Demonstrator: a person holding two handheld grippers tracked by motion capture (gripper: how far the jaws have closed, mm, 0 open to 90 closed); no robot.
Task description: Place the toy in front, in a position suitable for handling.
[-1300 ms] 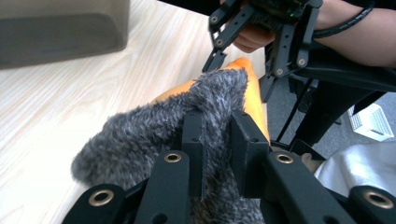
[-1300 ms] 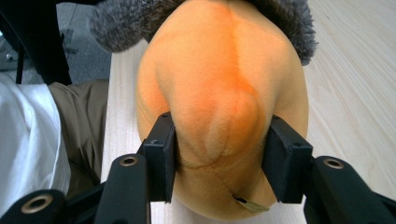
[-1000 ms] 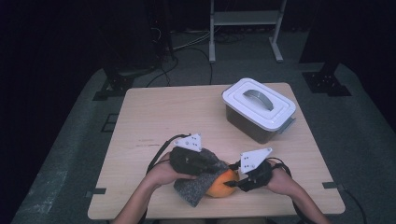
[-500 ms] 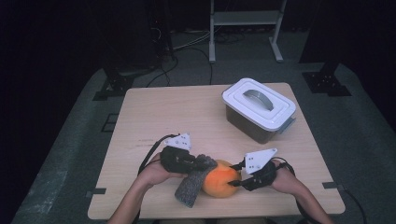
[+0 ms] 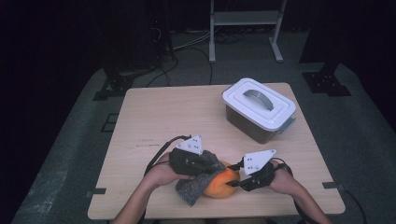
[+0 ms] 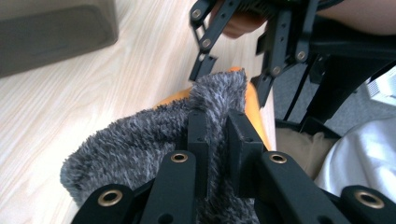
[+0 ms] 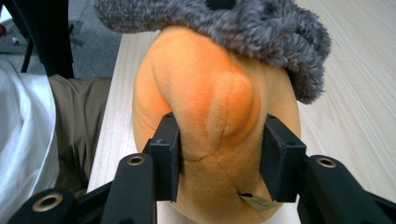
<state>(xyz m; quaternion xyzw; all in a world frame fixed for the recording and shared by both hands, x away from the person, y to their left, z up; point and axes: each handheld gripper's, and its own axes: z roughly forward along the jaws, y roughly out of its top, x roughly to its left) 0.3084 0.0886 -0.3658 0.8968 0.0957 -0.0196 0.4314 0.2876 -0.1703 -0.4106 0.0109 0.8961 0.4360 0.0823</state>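
Left hand-held gripper [image 6: 217,135]: its jaws were pinched tight on a fold of the fuzzy grey knitted cloth [image 6: 140,144]; in the high view I held it [image 5: 205,164] near my edge of the bench, at the left of the toy.
Right hand-held gripper [image 7: 219,154]: its jaws stood about half way apart, pads pressed into both sides of the round orange plush toy [image 7: 215,116]; in the high view it [image 5: 237,183] came at the toy from the right.
Orange plush toy: it [image 5: 223,183] sat on the bench close to my edge, between my two hand-held grippers; a small tag hung low on its near side in the right gripper view.
Grey cloth: it [image 5: 198,179] was draped over the top and left side of the toy, with its loose end lying on the wood towards me.
Bench: the light wooden bench [image 5: 159,116] carried everything.
Box: a dark translucent plastic box with a white lid and grey handle [image 5: 259,108] stood shut at the far right, well apart from my hands.
Beyond: a grey floor [image 5: 74,140], dark cables and the legs of a white stand lay past the far edge.
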